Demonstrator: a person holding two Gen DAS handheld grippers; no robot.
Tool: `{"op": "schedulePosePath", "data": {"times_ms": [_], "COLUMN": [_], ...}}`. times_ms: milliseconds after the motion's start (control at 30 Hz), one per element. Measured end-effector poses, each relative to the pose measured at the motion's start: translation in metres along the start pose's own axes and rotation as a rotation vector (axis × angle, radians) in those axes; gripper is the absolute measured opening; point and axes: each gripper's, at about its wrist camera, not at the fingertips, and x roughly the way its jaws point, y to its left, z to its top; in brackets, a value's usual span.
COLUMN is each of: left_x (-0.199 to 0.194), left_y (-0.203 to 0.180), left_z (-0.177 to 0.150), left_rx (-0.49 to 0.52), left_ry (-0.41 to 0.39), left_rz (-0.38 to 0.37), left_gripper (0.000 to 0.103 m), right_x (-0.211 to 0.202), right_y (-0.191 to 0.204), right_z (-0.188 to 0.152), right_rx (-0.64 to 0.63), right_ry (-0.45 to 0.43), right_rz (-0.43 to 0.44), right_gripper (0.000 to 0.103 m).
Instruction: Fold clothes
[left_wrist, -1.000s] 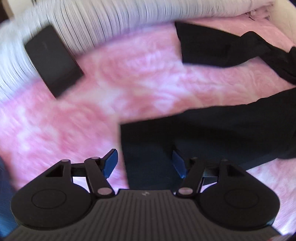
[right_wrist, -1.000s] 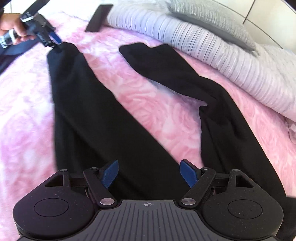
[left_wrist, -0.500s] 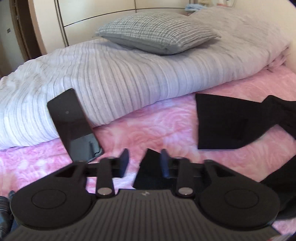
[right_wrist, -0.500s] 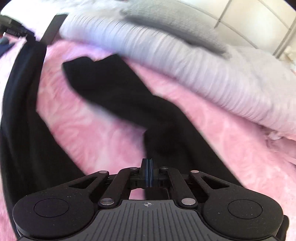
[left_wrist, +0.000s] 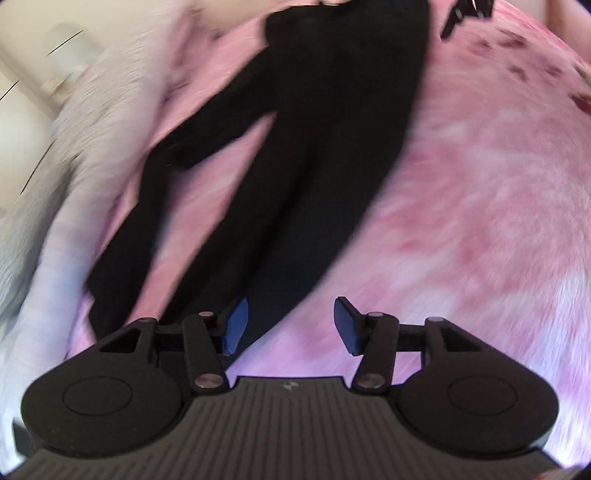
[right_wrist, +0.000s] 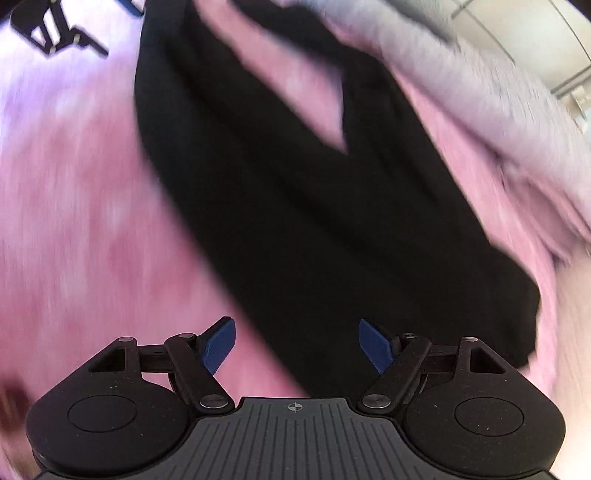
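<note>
Black trousers (left_wrist: 314, 158) spread flat on pink bed cover (left_wrist: 480, 206), both grippers empty.
Left gripper (left_wrist: 290, 325): fingers apart, left fingertip over a trouser leg end. Right gripper (right_wrist: 295, 345): fingers apart, poised just above the trousers (right_wrist: 295, 206) near the waist.

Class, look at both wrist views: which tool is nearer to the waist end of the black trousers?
Right. The right tool hangs open at the waist end of the black trousers; the left tool is open at the opposite end, by a leg cuff.
</note>
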Motion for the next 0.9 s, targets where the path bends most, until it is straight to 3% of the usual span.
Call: {"op": "schedulePosePath", "data": {"times_ms": [167, 200, 233, 333, 533, 567, 633, 667, 733, 900], "left_x": [0.041, 0.048, 0.054, 0.065, 0.057, 0.054, 0.05, 0.047, 0.035, -0.012], "left_y": [-0.007, -0.005, -0.004, -0.001, 0.0, -0.002, -0.006, -0.008, -0.013, -0.042], "left_z": [0.021, 0.023, 0.026, 0.033, 0.05, 0.052, 0.056, 0.058, 0.064, 0.084], "left_rx": [0.083, 0.101, 0.112, 0.131, 0.094, 0.092, 0.095, 0.098, 0.098, 0.093], "left_ry": [0.064, 0.083, 0.106, 0.174, 0.233, 0.245, 0.273, 0.286, 0.306, 0.34], "left_rz": [0.102, 0.127, 0.142, 0.171, 0.227, 0.234, 0.238, 0.235, 0.22, 0.145], "left_gripper": [0.048, 0.041, 0.024, 0.007, 0.004, 0.004, 0.004, 0.004, 0.003, 0.002], "right_x": [0.02, 0.027, 0.034, 0.054, 0.068, 0.07, 0.072, 0.074, 0.074, 0.03], "right_y": [-0.01, -0.013, -0.017, -0.027, -0.061, -0.067, -0.078, -0.083, -0.093, -0.109], "right_z": [-0.07, -0.079, -0.089, -0.124, -0.179, -0.184, -0.191, -0.195, -0.201, -0.216], "right_rx": [-0.087, -0.136, -0.192, -0.363, -0.49, -0.479, -0.447, -0.429, -0.396, -0.362], "right_ry": [0.097, 0.106, 0.108, 0.101, -0.017, -0.03, -0.031, -0.025, -0.02, -0.065], "right_rz": [-0.147, -0.176, -0.207, -0.277, -0.328, -0.335, -0.32, -0.306, -0.276, -0.217], "right_gripper": [0.077, 0.077, 0.077, 0.077, 0.076, 0.068, 0.041, 0.013, 0.005, 0.003]}}
